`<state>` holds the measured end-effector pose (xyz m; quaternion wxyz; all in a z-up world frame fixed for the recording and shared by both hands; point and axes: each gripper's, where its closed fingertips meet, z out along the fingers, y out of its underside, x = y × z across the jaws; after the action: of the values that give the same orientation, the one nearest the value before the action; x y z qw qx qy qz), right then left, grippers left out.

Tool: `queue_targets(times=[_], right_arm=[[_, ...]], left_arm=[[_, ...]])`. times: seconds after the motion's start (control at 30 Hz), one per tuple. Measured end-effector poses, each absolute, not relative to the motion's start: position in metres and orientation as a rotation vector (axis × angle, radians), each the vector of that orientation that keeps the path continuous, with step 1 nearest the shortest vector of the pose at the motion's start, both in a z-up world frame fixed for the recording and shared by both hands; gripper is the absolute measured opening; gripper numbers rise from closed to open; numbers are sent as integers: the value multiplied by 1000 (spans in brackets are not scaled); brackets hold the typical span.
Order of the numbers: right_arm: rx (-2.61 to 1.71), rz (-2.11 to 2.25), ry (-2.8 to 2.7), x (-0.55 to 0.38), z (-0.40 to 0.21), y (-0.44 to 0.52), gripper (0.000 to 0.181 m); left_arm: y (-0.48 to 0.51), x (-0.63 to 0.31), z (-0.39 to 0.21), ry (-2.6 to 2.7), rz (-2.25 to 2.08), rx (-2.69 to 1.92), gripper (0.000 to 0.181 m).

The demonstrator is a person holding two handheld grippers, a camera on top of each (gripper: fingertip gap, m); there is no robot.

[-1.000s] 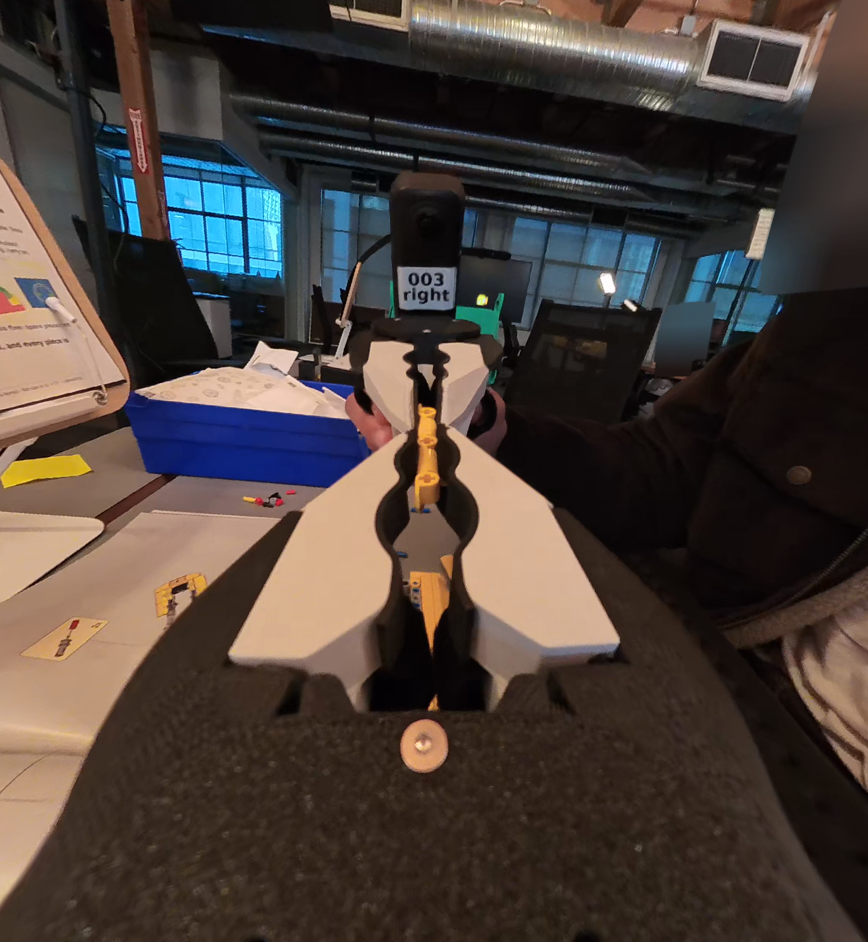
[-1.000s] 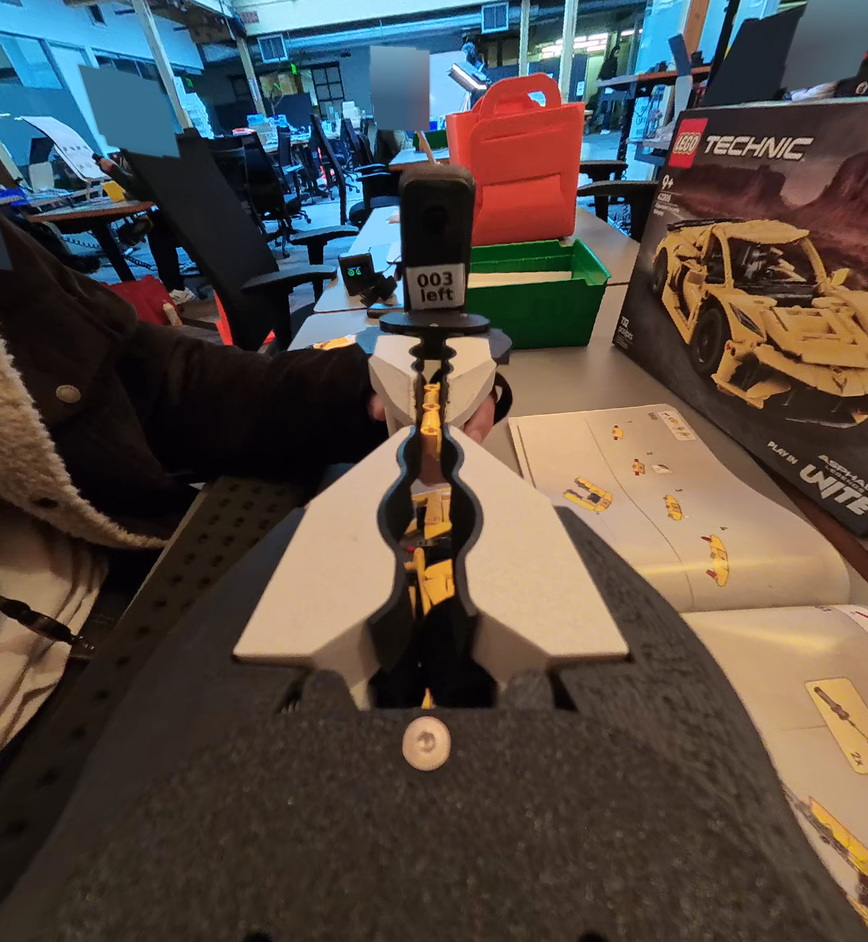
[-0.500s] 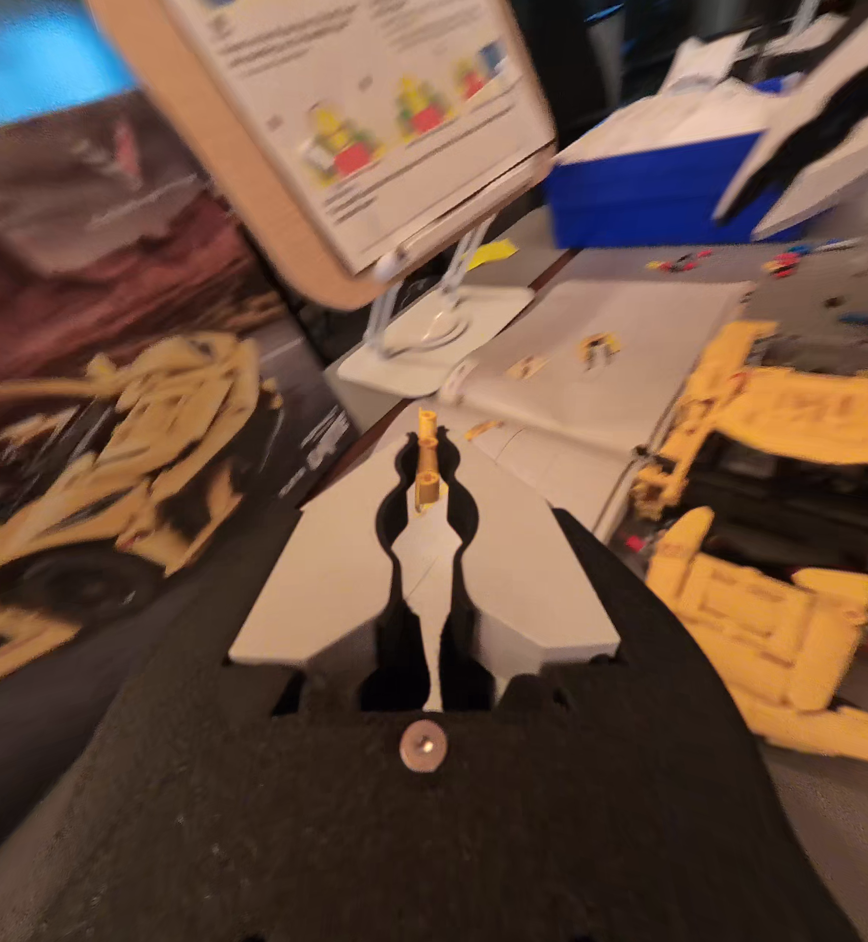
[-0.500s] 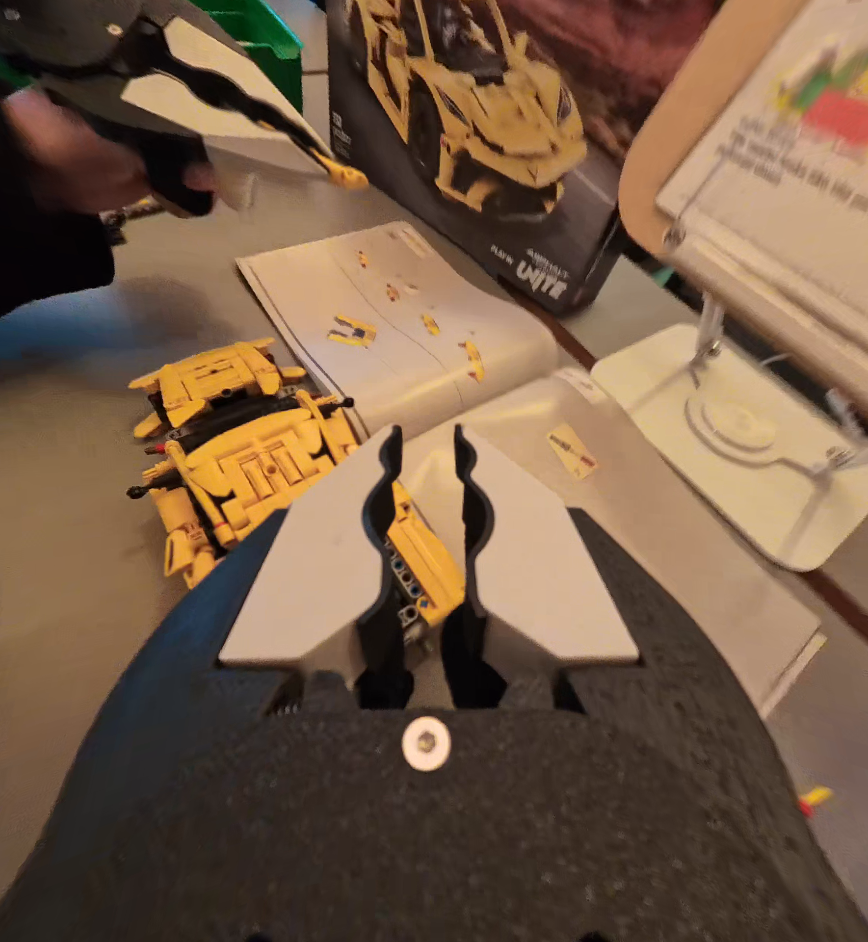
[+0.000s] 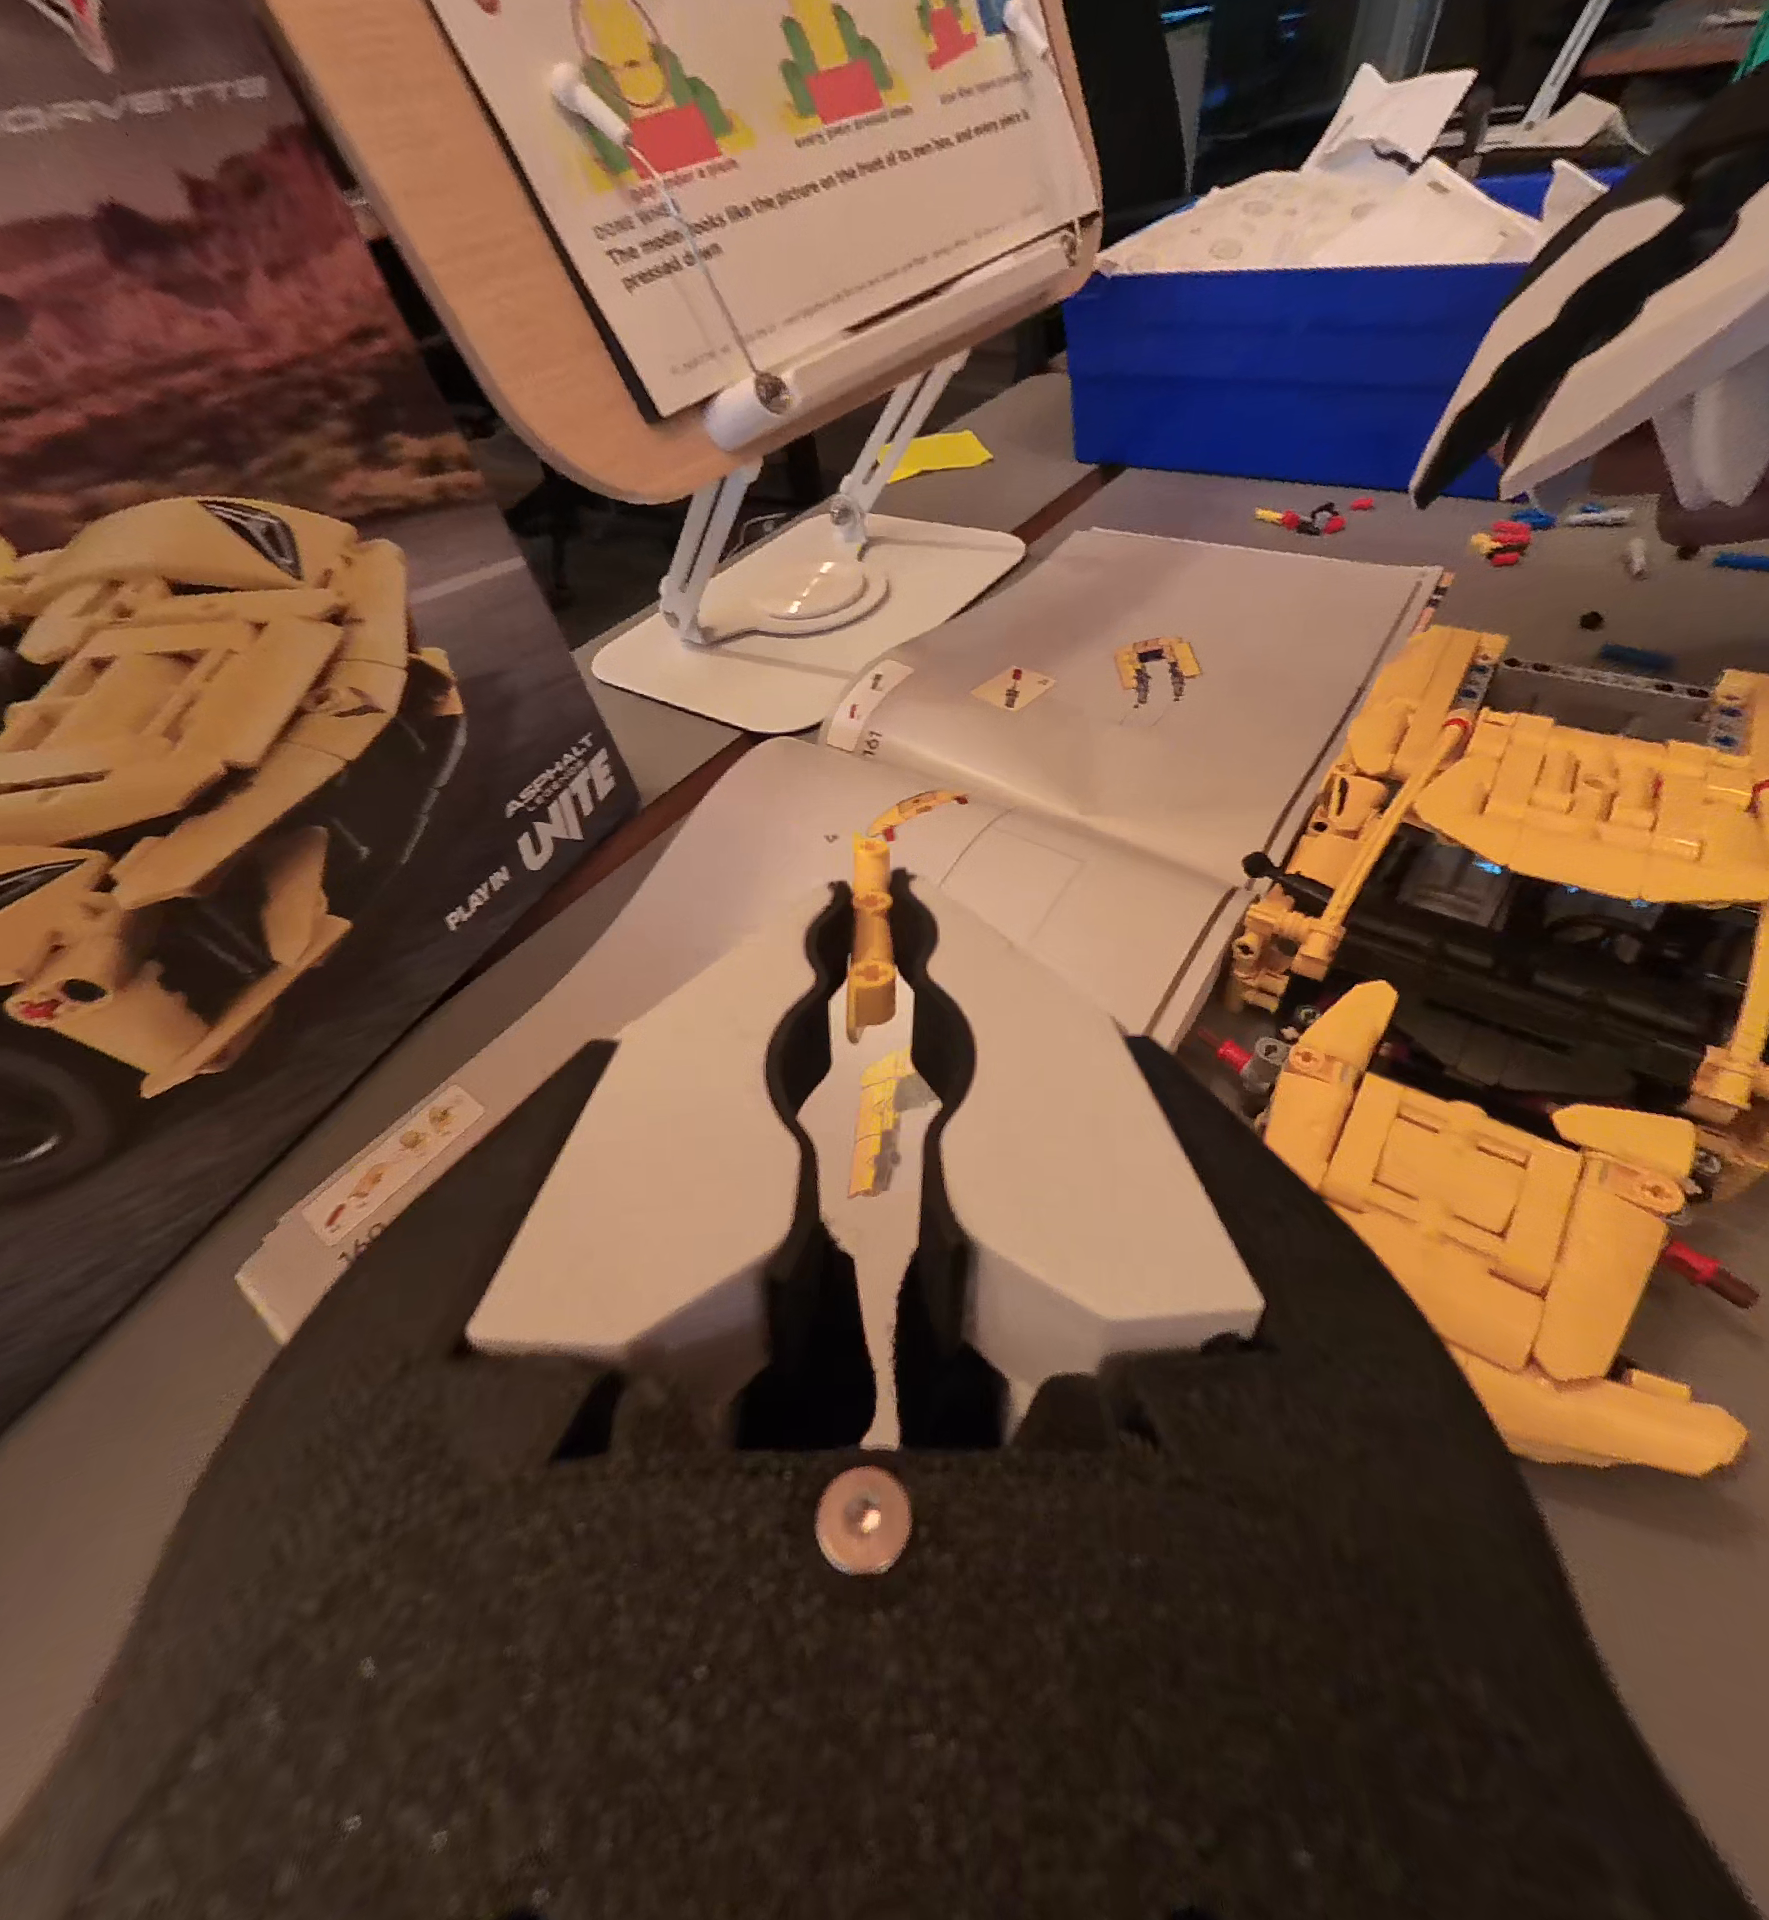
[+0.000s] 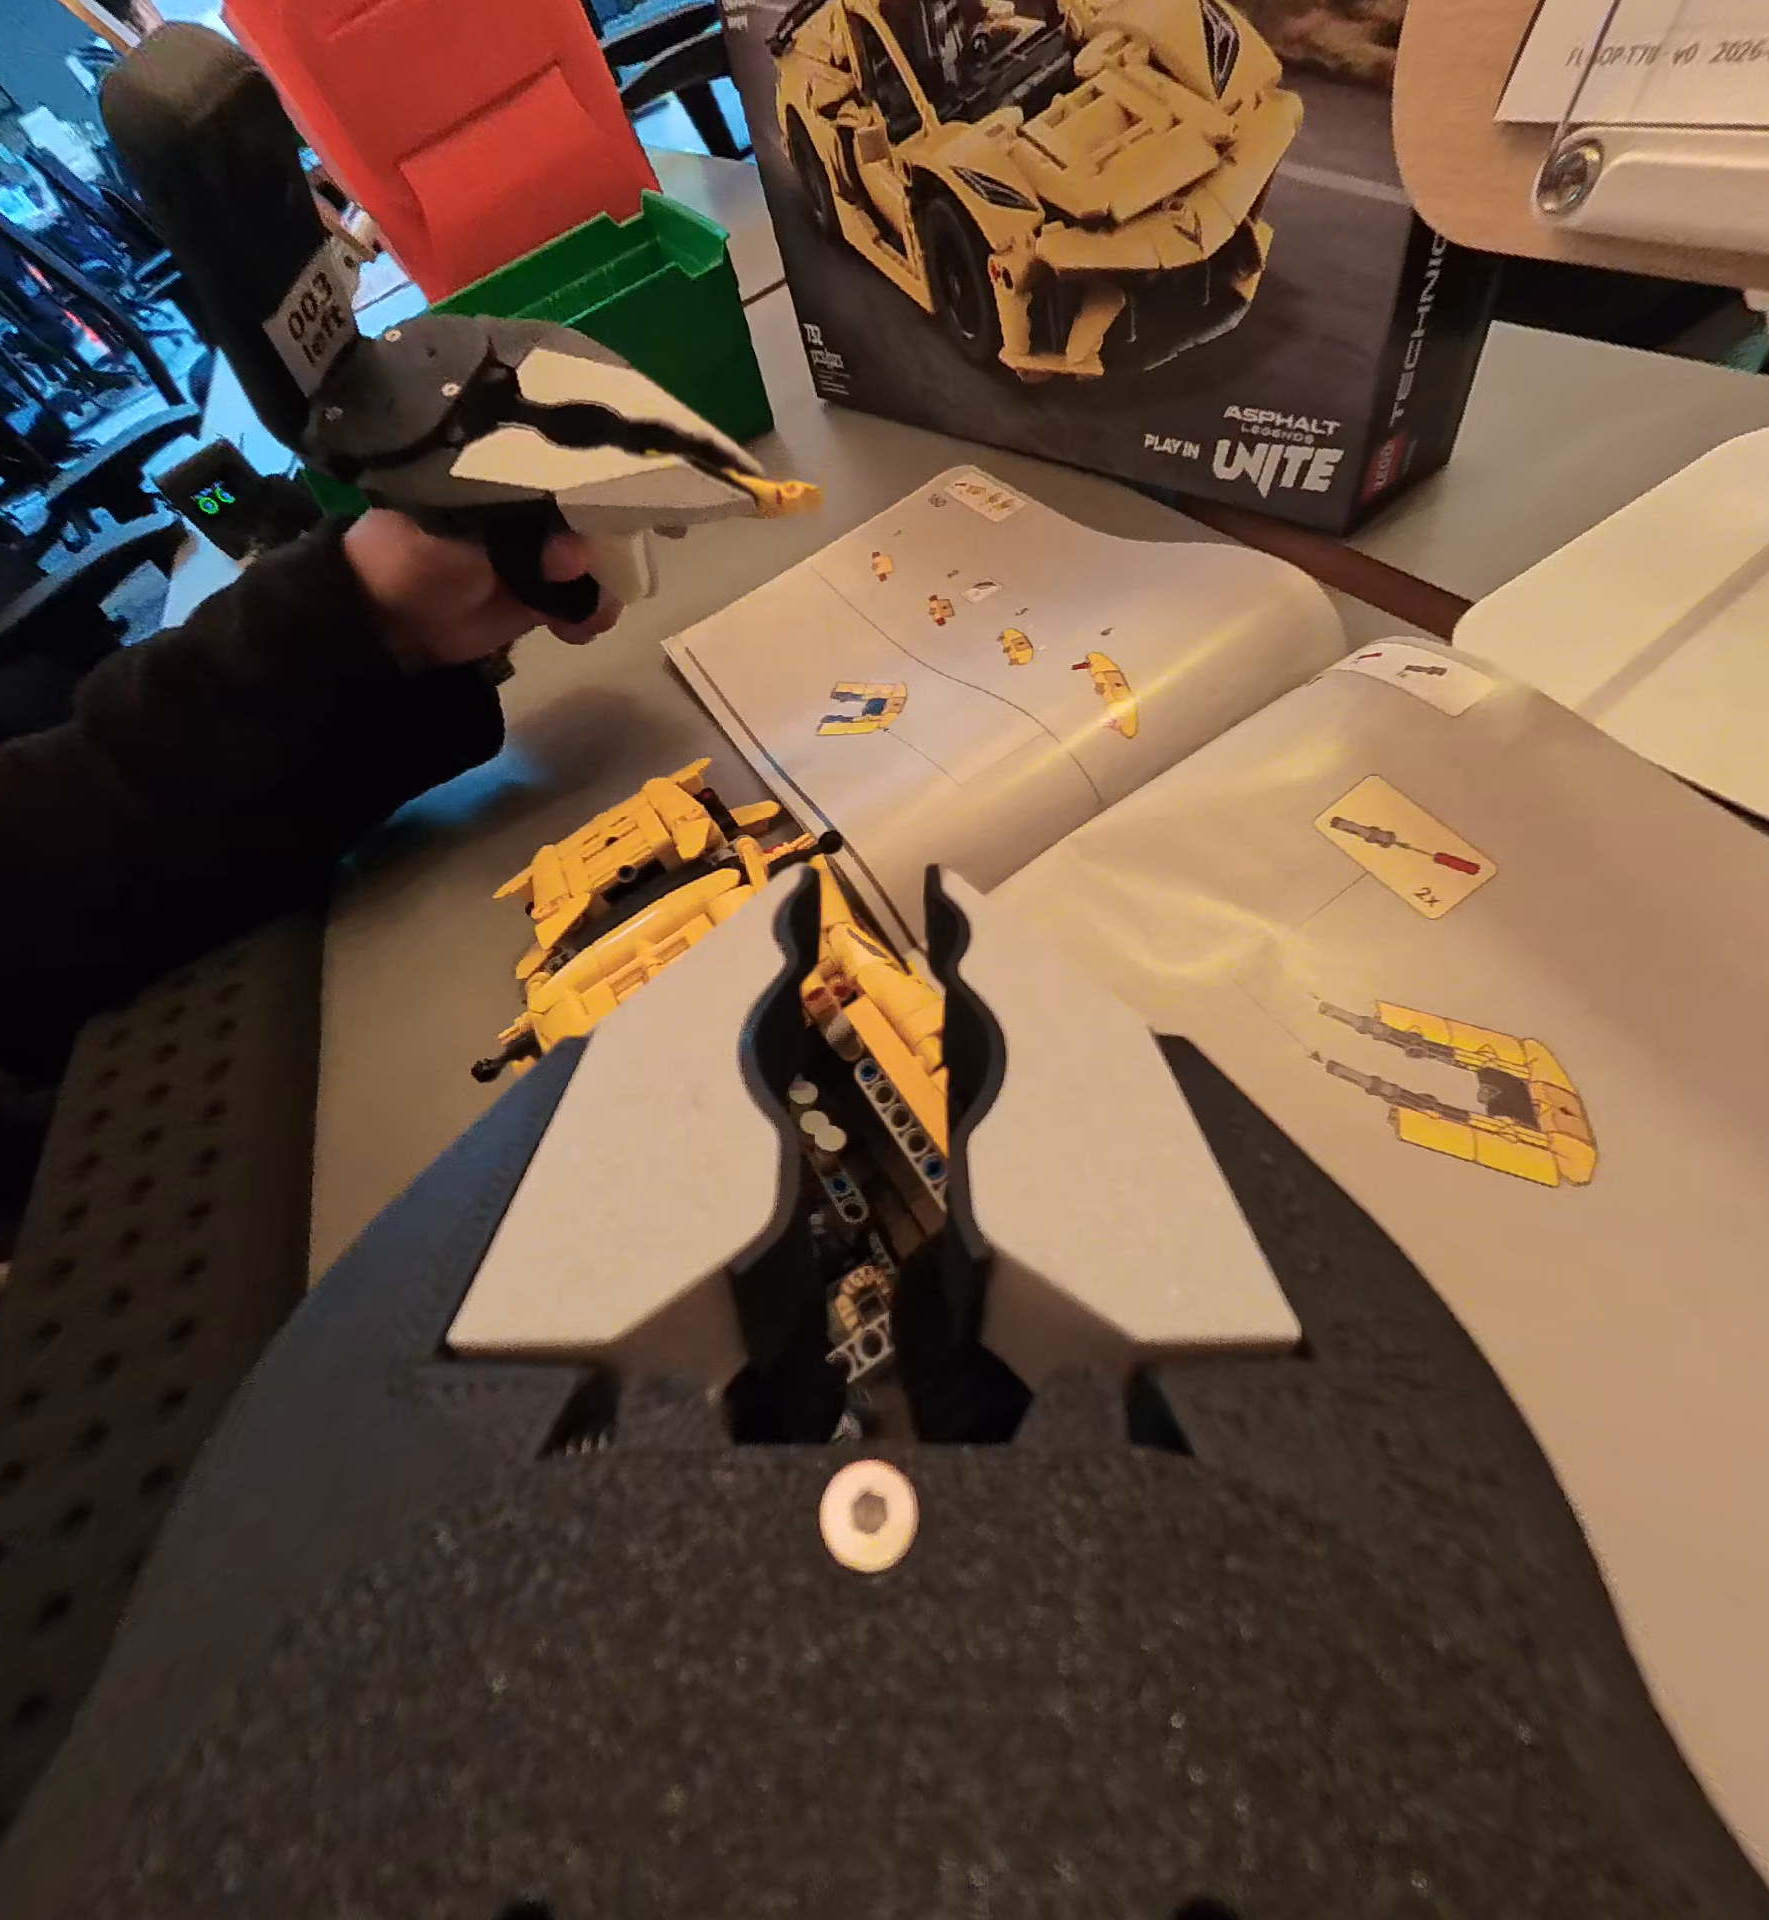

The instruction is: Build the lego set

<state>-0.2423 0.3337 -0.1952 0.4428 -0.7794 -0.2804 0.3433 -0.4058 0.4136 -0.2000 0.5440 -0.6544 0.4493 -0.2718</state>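
My left gripper (image 5: 872, 896) is shut on a small yellow lego beam (image 5: 869, 940) that sticks out past its tips, held above the open instruction booklet (image 5: 1119, 748). The partly built yellow lego car (image 5: 1534, 987) lies on the table to its right. My right gripper (image 6: 875, 894) is open and empty, hovering over the car (image 6: 641, 883), whose grey and black inner parts show between its jaws. In the right wrist view the left gripper (image 6: 755, 488) hangs at the upper left with the yellow beam (image 6: 792, 497) at its tip. The right gripper (image 5: 1462, 473) shows at the upper right of the left wrist view.
The lego set box (image 5: 184, 727) stands at the left, also in the right wrist view (image 6: 1119, 260). A document stand (image 5: 807, 603) sits behind the booklet (image 6: 1015, 665). A blue bin (image 5: 1275, 364) and loose small pieces (image 5: 1316, 516) lie beyond. A green bin (image 6: 631, 301) and a red bag (image 6: 444, 135) stand at the back. There is about 20 cm between the tips of the two grippers.
The two grippers faced each other on the yellow beam; the right one has let go and opened. Both have swung down toward the table, the left keeping the beam.
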Motion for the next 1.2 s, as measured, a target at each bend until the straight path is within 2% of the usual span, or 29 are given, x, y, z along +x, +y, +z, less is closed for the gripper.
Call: queue_targets(times=[0.17,0.27,0.43,0.67,0.83,1.03,1.2], right_arm=[[-1943,873,-697,-241,-199,334,15],[-1909,960,-706,-250,-192,327,15],[-1789,1183,-913,-288,-172,289,27],[-1647,1039,-1201,-297,-150,248,28],[-1636,837,-1298,-300,-155,234,23],[-1609,732,-1315,-308,-150,231,6],[-1539,921,-1053,-316,-127,244,6]], left_arm=[[403,-397,-199,1110,-677,-1531,6],[380,-384,-182,1137,-836,-1426,7],[312,-348,-149,1286,-1030,-1143,7],[246,-316,-144,1429,-1302,-1144,7],[226,-307,-136,1459,-1329,-1106,7],[223,-302,-133,1448,-1303,-1124,7],[244,-302,-94,1109,-1485,-1143,7]])
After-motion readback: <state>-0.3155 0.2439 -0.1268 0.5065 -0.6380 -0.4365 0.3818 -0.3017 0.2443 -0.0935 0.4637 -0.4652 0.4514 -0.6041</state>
